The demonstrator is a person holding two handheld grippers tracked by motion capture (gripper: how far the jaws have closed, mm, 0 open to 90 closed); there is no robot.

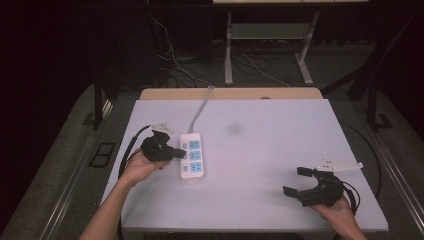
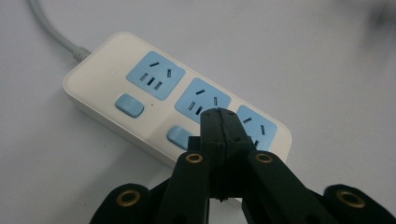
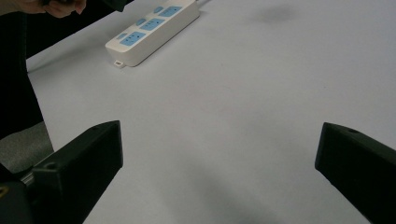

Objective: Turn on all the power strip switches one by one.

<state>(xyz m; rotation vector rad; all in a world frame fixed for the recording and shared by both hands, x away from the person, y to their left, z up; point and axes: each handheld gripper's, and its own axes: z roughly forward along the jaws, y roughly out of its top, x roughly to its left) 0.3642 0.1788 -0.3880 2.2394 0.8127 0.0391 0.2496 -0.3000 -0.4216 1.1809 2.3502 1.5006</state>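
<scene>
The white power strip (image 1: 192, 161) is laid on the left part of the tabletop (image 1: 260, 150), its long axis running from the near edge toward the far one, cable end away from the person. The left gripper (image 2: 219, 122) is held just beside its left flank, jaws pressed together on nothing and aimed at the middle blue switch (image 2: 179, 136) — a sideways push onto the strip is judged to remain. The right gripper (image 1: 298, 181) is kept well apart at the tabletop's right, jaws spread wide and empty — clearly the farther one.

White power strip (image 2: 112, 100) with light-blue sockets on a pale-grey table (image 1: 280, 150).
</scene>
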